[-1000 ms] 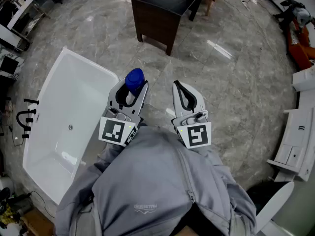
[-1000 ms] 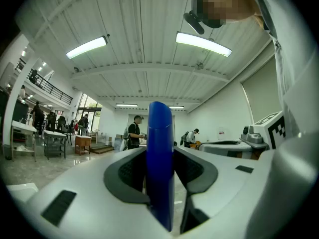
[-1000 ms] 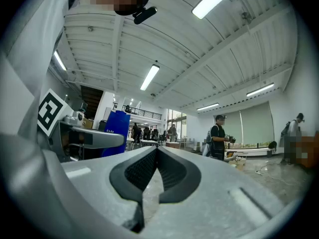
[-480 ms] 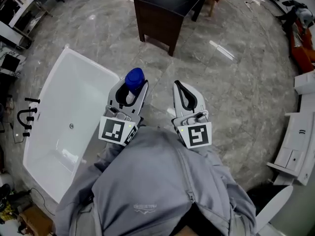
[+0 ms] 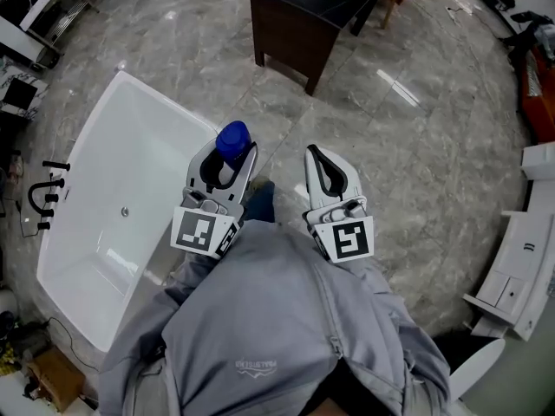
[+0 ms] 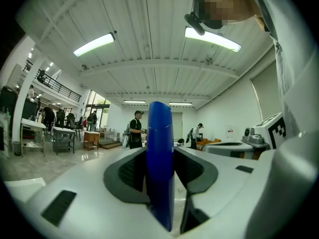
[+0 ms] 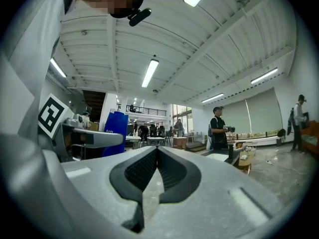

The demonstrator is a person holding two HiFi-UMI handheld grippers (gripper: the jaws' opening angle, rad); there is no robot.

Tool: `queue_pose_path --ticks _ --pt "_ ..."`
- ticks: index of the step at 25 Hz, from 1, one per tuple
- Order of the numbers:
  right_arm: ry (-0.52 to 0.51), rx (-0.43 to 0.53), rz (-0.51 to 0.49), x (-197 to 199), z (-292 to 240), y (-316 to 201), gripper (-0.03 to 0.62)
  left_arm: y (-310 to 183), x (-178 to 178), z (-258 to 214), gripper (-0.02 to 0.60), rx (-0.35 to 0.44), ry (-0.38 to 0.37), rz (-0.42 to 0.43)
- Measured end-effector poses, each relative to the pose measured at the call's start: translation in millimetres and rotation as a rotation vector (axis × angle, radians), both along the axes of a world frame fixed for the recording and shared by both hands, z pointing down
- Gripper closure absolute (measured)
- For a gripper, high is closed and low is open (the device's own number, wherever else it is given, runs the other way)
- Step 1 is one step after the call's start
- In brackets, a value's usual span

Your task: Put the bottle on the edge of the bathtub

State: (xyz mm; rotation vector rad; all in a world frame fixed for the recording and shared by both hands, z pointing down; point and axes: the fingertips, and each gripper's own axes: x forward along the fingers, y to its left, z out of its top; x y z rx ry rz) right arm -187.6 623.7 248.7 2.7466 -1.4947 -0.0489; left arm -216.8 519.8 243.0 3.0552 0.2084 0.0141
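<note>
My left gripper is shut on a blue bottle, which stands upright between the pads with its cap toward the camera. In the left gripper view the blue bottle fills the gap between the jaws of the left gripper. The white bathtub lies on the floor to the left; the bottle hangs just off the bathtub's right rim. My right gripper is shut with nothing in it, held beside the left one. In the right gripper view the right gripper has its pads together, and the bottle shows at left.
A dark wooden cabinet stands ahead on the grey marble floor. A black tap set sits left of the tub. White furniture stands at the right edge. The person's grey sleeves fill the lower middle, and a blue shoe shows between the grippers.
The view has shifted so the bathtub lies nearer and more toward the middle. The left gripper with the bottle has moved slightly left toward the tub's rim. A blue shoe has come into view.
</note>
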Motion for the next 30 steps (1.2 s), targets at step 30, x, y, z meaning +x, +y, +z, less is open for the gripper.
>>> queue_pose_path --ticks 30 --pt "-0.017 -0.078 -0.360 278 29 -267 0.591 -243 261 12 0.426 -0.043 0.033 -0.248"
